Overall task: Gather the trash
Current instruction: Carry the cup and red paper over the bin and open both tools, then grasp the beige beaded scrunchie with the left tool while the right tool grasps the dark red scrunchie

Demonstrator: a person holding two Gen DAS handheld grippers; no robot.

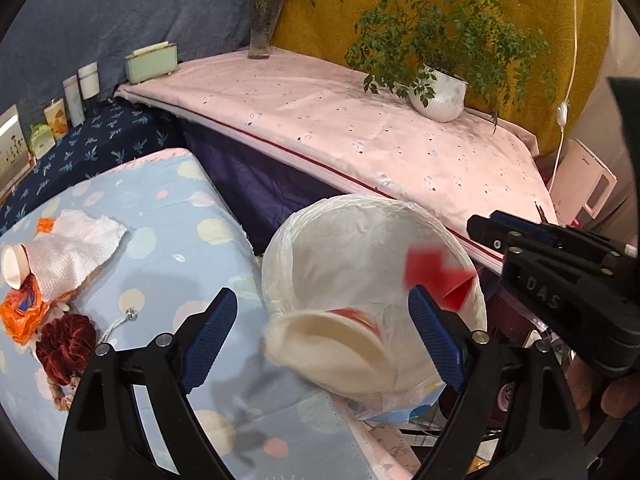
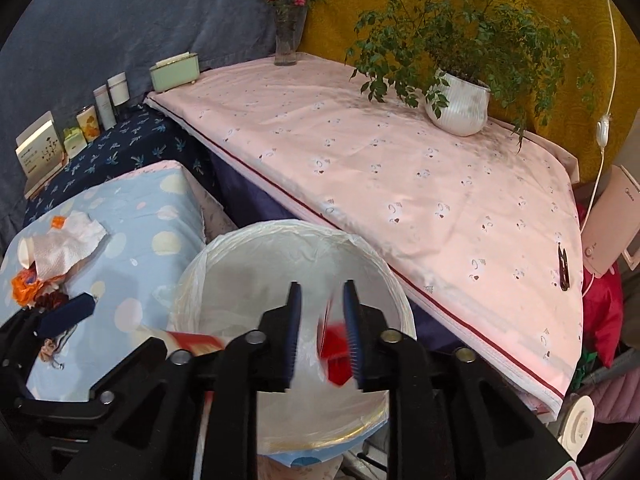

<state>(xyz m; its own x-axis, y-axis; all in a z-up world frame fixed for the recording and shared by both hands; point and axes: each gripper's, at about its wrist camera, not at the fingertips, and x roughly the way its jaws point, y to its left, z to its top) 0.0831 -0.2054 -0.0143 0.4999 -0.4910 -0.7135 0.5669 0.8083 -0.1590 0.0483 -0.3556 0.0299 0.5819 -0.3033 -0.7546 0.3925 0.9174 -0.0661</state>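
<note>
A bin lined with a white plastic bag (image 1: pixel 360 240) (image 2: pixel 280 264) stands between the blue dotted surface and the pink bed. My left gripper (image 1: pixel 320 340) is open; a blurred paper cup (image 1: pixel 332 344) lies between its fingers over the bin's near rim, not clamped. My right gripper (image 2: pixel 322 332) is open a little over the bin; a blurred red wrapper (image 2: pixel 334 344) (image 1: pixel 436 276) sits by its right finger, apparently loose. More trash lies at the left: a white tissue (image 1: pixel 72 248), another paper cup (image 1: pixel 12 260) and an orange wrapper (image 1: pixel 20 312).
A dark red scrunchie (image 1: pixel 64 348) lies on the blue dotted cloth (image 1: pixel 168 248). The pink bed (image 2: pixel 400 184) carries a potted plant (image 2: pixel 460 108), a flower vase (image 2: pixel 286 40), a green box (image 2: pixel 174 72) and a black clip (image 2: pixel 564 268). Bottles (image 1: pixel 76 96) stand at the far left.
</note>
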